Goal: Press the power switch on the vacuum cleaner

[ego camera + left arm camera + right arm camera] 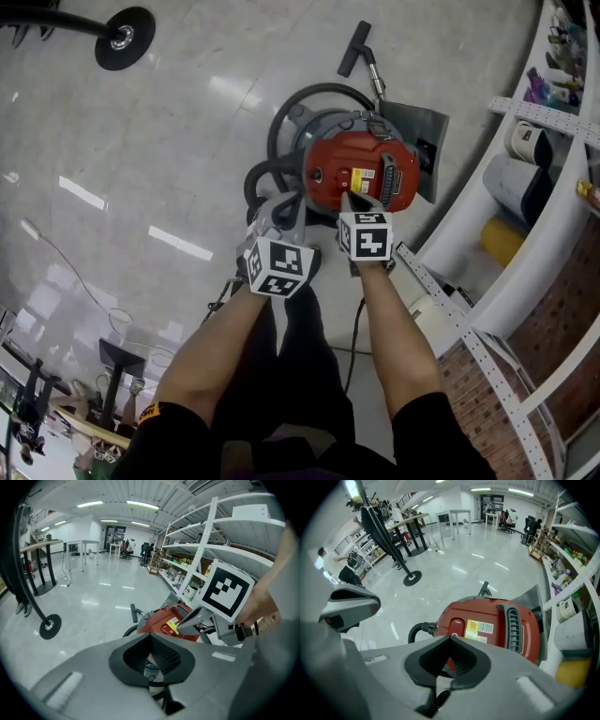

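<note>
A red canister vacuum cleaner [361, 172] stands on the pale floor, its black hose [281, 122] looped at its left. On its top are a red button [456, 623] and, beside it, a yellow label [472, 628]. My right gripper [345, 198] is shut and empty, its tip over the vacuum's top by the label; the left gripper view shows this gripper [183, 622] reaching there. My left gripper [284, 202] is also shut and empty, held just left of the vacuum's near side. Whether the right tip touches the casing I cannot tell.
White shelving [525, 187] with bottles and rolls curves along the right, close to the vacuum. A grey panel [422, 122] stands behind the vacuum, and the floor nozzle [354, 49] lies beyond. A round stand base [124, 37] sits at the far left. A black cord [356, 328] runs by my legs.
</note>
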`<state>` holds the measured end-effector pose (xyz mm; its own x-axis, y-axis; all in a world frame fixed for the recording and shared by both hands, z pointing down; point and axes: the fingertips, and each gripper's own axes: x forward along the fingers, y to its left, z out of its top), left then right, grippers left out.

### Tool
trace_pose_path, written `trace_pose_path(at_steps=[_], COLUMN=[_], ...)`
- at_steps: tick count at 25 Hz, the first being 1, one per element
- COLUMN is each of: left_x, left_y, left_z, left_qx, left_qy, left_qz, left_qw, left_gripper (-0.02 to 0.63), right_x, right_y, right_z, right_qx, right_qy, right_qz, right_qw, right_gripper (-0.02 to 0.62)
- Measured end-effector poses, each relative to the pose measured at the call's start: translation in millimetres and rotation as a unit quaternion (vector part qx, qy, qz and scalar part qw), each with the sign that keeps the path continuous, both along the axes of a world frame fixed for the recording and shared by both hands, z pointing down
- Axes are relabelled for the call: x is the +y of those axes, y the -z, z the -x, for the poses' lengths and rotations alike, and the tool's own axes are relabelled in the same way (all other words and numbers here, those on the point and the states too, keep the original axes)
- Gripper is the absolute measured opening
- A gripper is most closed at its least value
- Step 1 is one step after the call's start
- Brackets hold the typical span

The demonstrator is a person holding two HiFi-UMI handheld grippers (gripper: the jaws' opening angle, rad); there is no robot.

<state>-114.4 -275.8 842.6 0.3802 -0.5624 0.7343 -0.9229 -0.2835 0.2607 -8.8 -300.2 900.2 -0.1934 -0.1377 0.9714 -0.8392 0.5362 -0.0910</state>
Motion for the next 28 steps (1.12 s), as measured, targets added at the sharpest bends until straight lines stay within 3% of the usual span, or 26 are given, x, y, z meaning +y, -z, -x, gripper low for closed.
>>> trace_pose_path(at_steps=[23,28], left_x=[-11.5,-19.6], left_y=[-23.5,-7.8], left_z=[5.6,8.1], left_qx=[-0.011,-0.016], left_qy=[-0.021,-0.026], left_qz=[0.014,0.002], left_qw=[0.9996,0.9995], left_gripper=[0.015,0.015], right_x=[2.5,-1.2], right_y=[-35.2,-24.0], right_z=[-7.9,-7.1], right_qx=[0.036,0.033], right_qy=[0.017,-0.017], right_qz=[0.055,0.051], right_qw=[0.998,0.998], right_gripper=[-0.008,-0.008])
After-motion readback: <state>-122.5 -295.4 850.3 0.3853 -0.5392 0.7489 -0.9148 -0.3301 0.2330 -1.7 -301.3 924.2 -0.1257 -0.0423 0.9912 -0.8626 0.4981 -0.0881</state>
